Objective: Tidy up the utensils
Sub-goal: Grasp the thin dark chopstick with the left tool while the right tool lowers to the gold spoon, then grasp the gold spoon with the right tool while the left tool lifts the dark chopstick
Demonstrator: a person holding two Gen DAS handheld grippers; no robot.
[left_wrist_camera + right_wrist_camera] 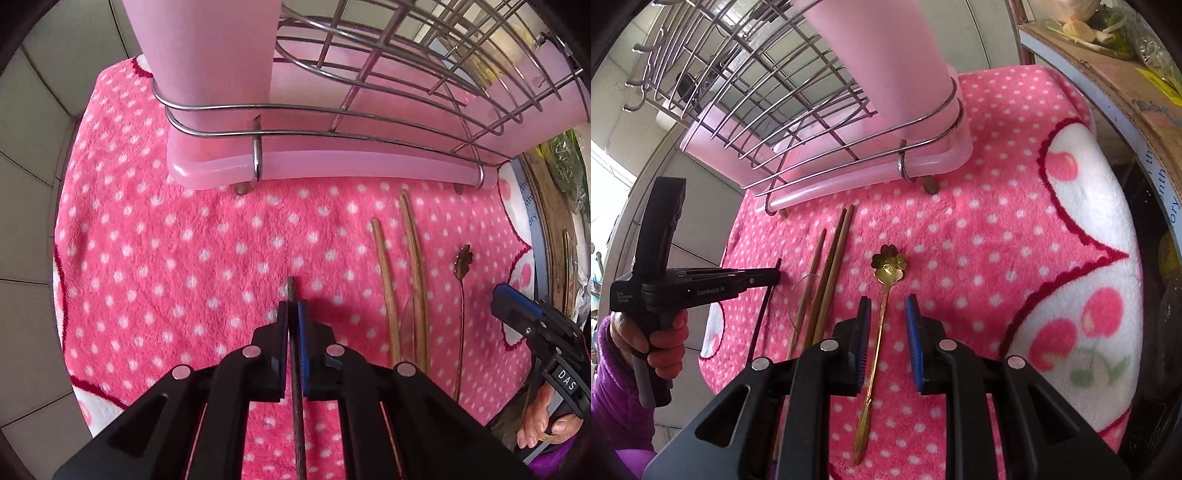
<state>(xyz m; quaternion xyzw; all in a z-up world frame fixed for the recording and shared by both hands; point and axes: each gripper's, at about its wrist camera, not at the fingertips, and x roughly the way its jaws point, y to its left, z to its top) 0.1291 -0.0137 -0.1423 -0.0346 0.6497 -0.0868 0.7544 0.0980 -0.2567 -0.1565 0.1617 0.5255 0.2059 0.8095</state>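
Left tool (292,306) was clamped narrow on one dark chopstick (291,291), gripped close to its upper tip, the long rest trailing down out of view. Risk: so near the end, the stick could pivot or slide out on the way to the pink holder (207,74) in the wire rack (369,85); its loose end could also catch the rack's wires.

Right tool (886,306) stood part open above the gold spoon (888,264), pads either side of the handle, not seen pressing. Risk: thin handle sunk in plush towel (997,221); closing could pinch fabric or miss.

Count: one dark chopstick held; three brown chopsticks (827,266) lying on the towel, beside the spoon; one spoon; one rack; one holder. A faint clear object lay under the chopsticks, unidentified.
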